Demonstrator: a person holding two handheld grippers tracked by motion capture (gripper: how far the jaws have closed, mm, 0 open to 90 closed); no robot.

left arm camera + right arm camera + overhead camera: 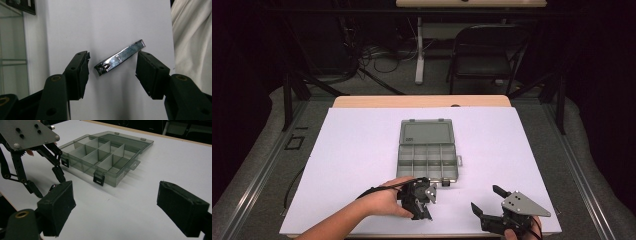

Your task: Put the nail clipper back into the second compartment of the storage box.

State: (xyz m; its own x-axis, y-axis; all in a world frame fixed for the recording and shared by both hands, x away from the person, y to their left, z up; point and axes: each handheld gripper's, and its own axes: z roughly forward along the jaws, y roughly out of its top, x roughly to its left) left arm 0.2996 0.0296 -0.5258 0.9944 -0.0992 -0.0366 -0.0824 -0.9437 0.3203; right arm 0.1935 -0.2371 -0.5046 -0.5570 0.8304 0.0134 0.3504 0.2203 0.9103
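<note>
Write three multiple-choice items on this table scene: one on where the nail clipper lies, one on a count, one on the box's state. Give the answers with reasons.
1. Where does the shiny metal nail clipper lie?
A. in a compartment of the box
B. on the white table cover between the left gripper's jaws
C. on the folding chair

2. How many black latches show on the near wall of the clear grey plastic compartment box in the right gripper view?
A. two
B. none
C. five

3. What state is the box in?
A. lid shut
B. lid open, compartments empty
C. lid open, compartments full

Answers: 1 B, the clipper rests on the cover with a jaw on each side, apart from it. 2 A, two latches hang there. 3 B, the lid lies back and every visible compartment is bare.
</note>
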